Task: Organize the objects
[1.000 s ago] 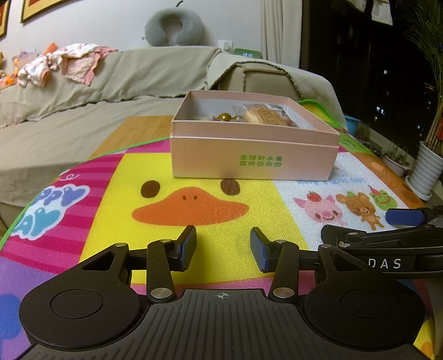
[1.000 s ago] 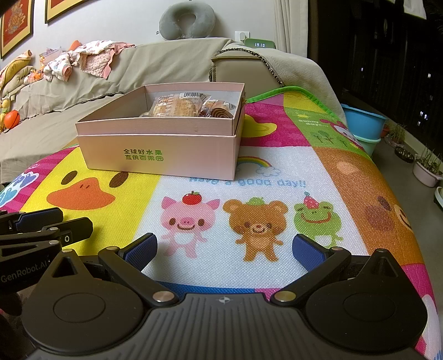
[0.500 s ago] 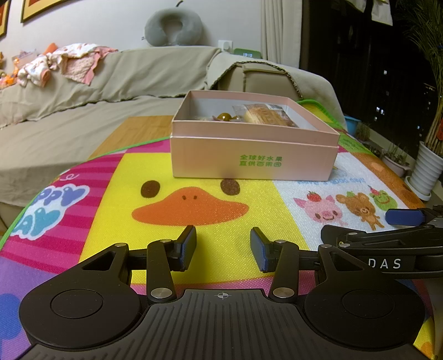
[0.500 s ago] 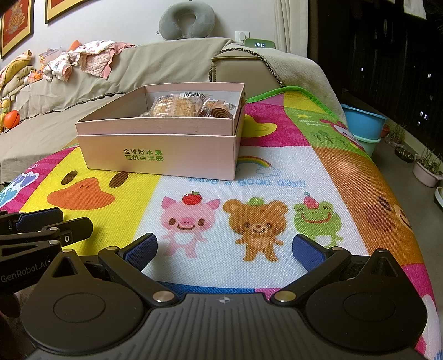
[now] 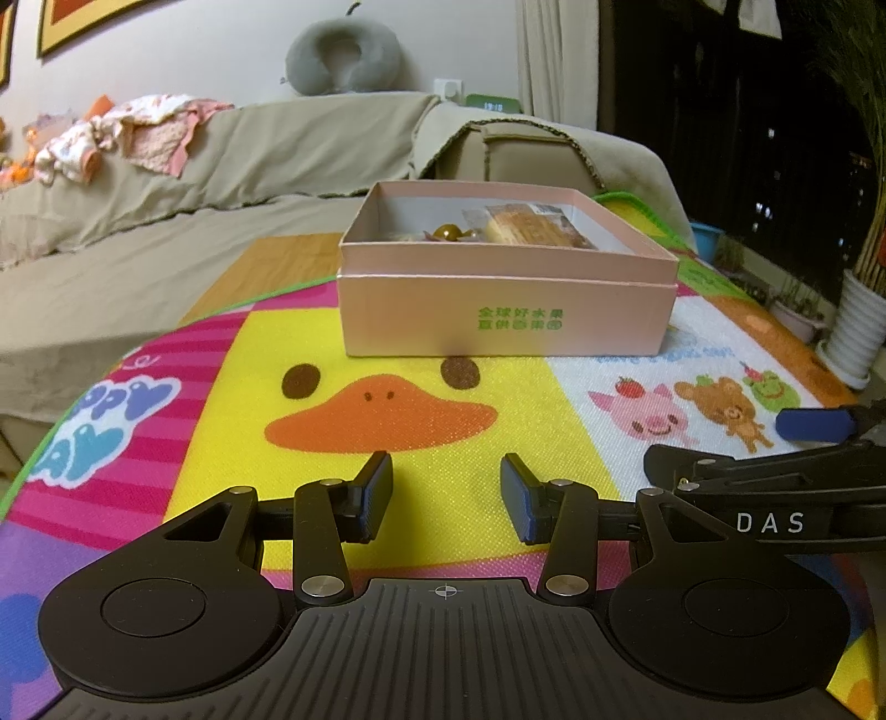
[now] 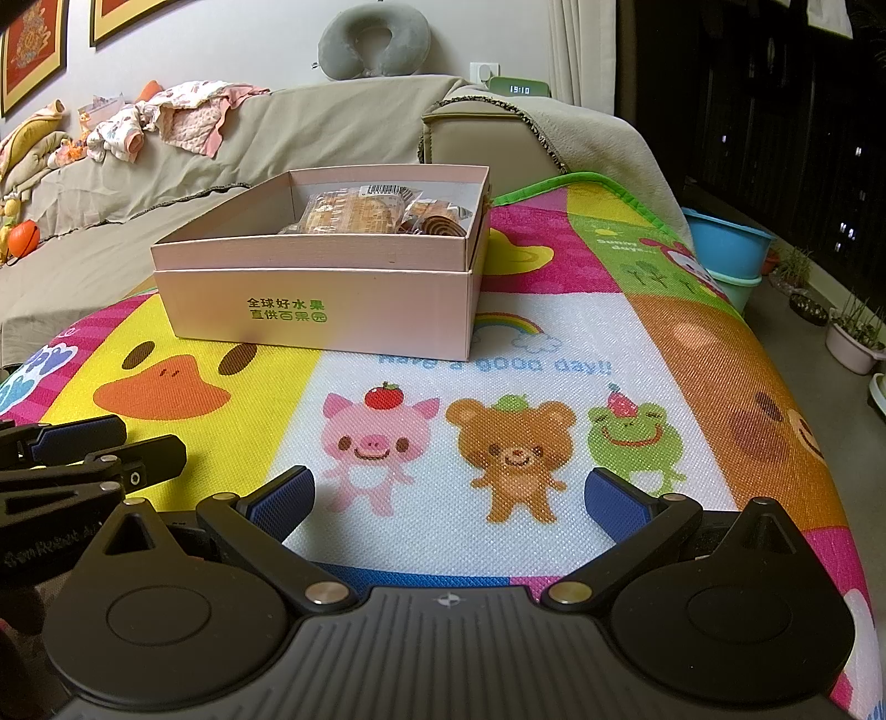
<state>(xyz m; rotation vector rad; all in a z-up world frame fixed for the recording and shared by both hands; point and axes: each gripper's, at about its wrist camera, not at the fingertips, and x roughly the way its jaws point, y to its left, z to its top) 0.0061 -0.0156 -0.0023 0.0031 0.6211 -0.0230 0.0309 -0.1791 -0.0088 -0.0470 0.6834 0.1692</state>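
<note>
An open pink box (image 5: 506, 321) stands on a colourful cartoon mat (image 5: 387, 443); it also shows in the right wrist view (image 6: 321, 310). Inside lie wrapped pastries (image 6: 354, 213) and a small brown round thing (image 5: 448, 231). My left gripper (image 5: 446, 498) is partly open and empty, low over the mat well in front of the box. My right gripper (image 6: 448, 498) is wide open and empty, beside the left one, over the pig and bear pictures. Each gripper shows at the edge of the other's view.
A covered sofa (image 6: 277, 138) with clothes (image 6: 166, 119) and a grey neck pillow (image 6: 371, 39) stands behind the mat. Blue tubs (image 6: 725, 249) and plant pots (image 6: 853, 338) stand on the floor at the right. The mat (image 6: 764, 343) falls away on the right.
</note>
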